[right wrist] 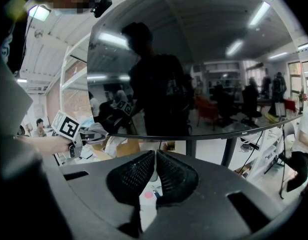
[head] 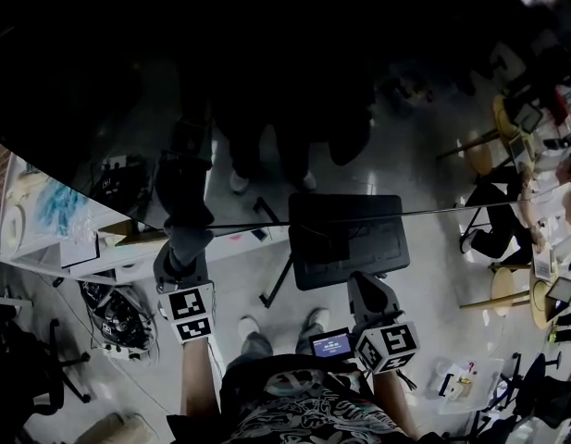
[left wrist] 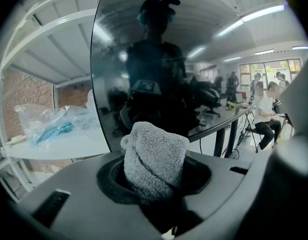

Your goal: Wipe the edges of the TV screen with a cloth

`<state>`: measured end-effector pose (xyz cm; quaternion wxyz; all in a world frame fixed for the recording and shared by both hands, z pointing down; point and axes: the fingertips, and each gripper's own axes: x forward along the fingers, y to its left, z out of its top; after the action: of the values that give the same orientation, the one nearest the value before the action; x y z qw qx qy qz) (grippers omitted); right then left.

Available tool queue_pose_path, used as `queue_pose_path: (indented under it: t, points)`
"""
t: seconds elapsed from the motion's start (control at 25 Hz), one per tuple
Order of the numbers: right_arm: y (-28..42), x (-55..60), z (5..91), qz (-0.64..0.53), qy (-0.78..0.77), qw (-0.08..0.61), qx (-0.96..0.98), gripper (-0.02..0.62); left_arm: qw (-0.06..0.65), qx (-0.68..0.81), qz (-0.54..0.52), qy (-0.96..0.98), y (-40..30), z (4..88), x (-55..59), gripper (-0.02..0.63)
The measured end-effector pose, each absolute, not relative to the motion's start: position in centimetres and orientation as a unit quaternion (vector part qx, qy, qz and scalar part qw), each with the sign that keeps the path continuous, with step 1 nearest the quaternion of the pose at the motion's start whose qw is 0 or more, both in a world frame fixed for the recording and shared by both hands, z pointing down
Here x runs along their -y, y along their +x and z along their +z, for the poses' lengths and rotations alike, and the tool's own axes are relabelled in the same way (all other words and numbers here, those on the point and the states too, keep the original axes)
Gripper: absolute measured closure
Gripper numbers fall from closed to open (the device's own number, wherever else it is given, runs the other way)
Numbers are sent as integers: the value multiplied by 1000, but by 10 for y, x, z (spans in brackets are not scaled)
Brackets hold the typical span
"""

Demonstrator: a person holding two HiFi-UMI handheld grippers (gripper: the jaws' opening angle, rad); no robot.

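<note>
The dark, reflective TV screen [head: 266,91] fills the upper half of the head view, and its lower edge runs across the middle. My left gripper [head: 181,248] is shut on a grey terry cloth [head: 189,235], with the cloth tip at the screen's lower left edge. In the left gripper view the bunched cloth [left wrist: 154,156] sticks up between the jaws, in front of the screen [left wrist: 193,59]. My right gripper [head: 364,283] hovers below the screen's lower edge, shut, with its pads [right wrist: 168,176] together and empty. The right gripper view shows the screen [right wrist: 193,59] and the left gripper [right wrist: 69,129] at its lower left corner.
A dark flat stand base [head: 348,239] lies below the screen. A white shelf with a plastic bag [head: 54,206] stands at the left, above tangled cables [head: 118,317] on the floor. People sit at desks [head: 535,211] on the right.
</note>
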<state>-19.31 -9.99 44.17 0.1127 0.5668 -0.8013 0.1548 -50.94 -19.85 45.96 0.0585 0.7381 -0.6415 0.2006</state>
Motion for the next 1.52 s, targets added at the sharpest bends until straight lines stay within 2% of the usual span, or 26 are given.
queue_pose_path:
  t: [0.64, 1.52]
  points:
    - [-193, 92, 444, 164, 578, 102, 793, 560, 74, 597, 199, 774, -481, 461, 200, 440]
    - [-224, 80, 457, 188, 613, 69, 765, 560, 153, 518, 146, 829, -461, 458, 200, 443]
